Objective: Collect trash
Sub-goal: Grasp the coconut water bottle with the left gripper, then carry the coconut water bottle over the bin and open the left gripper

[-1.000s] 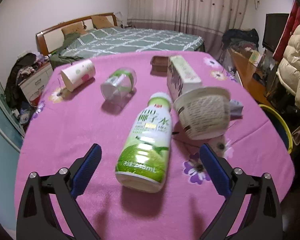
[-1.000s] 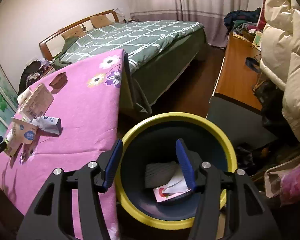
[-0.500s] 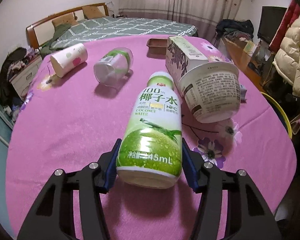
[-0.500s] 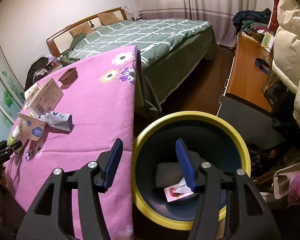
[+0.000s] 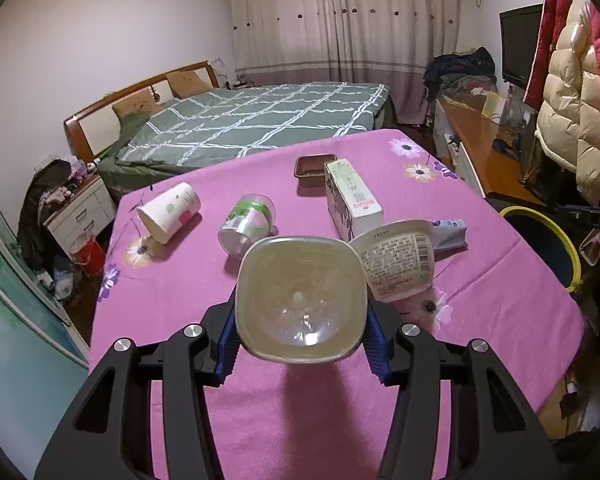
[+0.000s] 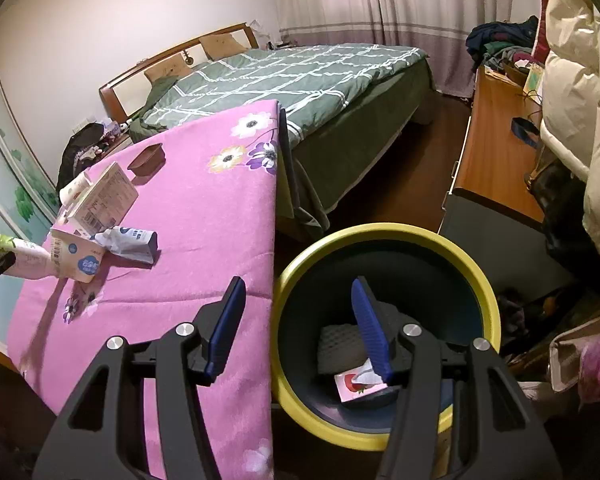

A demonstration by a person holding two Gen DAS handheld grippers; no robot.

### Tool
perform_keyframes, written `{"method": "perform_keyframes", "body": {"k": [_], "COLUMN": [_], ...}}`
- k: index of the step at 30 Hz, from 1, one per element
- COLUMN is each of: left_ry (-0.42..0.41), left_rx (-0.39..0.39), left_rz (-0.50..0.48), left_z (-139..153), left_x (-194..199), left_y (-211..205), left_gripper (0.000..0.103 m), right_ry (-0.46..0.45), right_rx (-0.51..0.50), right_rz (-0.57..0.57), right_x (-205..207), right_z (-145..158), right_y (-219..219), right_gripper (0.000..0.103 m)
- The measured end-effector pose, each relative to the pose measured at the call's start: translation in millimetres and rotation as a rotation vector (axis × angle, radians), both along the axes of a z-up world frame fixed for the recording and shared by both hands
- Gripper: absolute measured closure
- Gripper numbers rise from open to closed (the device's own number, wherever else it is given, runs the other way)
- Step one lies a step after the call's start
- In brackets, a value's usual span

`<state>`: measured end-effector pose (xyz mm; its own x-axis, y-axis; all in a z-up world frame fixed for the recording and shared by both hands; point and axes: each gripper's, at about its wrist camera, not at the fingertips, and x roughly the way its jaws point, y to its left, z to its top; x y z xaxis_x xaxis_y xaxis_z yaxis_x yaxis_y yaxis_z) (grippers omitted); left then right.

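My left gripper (image 5: 300,332) holds a green-labelled coconut water bottle (image 5: 300,300) off the pink table (image 5: 180,300). The bottle's clear base faces the camera. The jaws are still closing, and both blue pads press on the bottle's sides. The right wrist view shows that bottle (image 6: 24,258) raised at the table's left end. My right gripper (image 6: 298,281) is open and empty, hanging over the table's edge and the yellow-rimmed bin (image 6: 380,232). A white net and a red-and-white packet (image 6: 360,384) lie in the bin.
On the table lie a paper cup (image 5: 170,212), a clear cup with a green label (image 5: 246,224), a carton (image 5: 352,200), a yoghurt tub (image 5: 396,260), a crumpled wrapper (image 5: 448,232) and a brown tray (image 5: 314,166). A bed stands behind, and a desk and coats are at the right.
The left jaws closed around the lying bottle and lifted it off the table, so its base now faces the camera. The right gripper has hardly moved.
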<state>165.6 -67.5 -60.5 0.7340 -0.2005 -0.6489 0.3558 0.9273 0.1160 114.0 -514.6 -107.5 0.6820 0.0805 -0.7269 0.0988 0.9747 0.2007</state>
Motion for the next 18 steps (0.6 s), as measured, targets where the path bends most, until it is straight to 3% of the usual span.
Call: {"method": "perform_keyframes", "body": {"k": [11,18], "left_ry": [-0.059,-0.05], "left_rx": [-0.013,-0.07], "left_rz": [-0.083,-0.248], "left_z": [47,84], "left_x": [-33,-51], "left_y": [-36,-101], "left_gripper": [0.052,0.052], "right_ry": [-0.034,-0.056], "right_rx": [0.026,0.043], "right_rz": [-0.04,-0.085], "right_x": [-31,-56], "right_z": [0,-5], "right_y": [-19,-42], "right_gripper": [0.05,0.05]}}
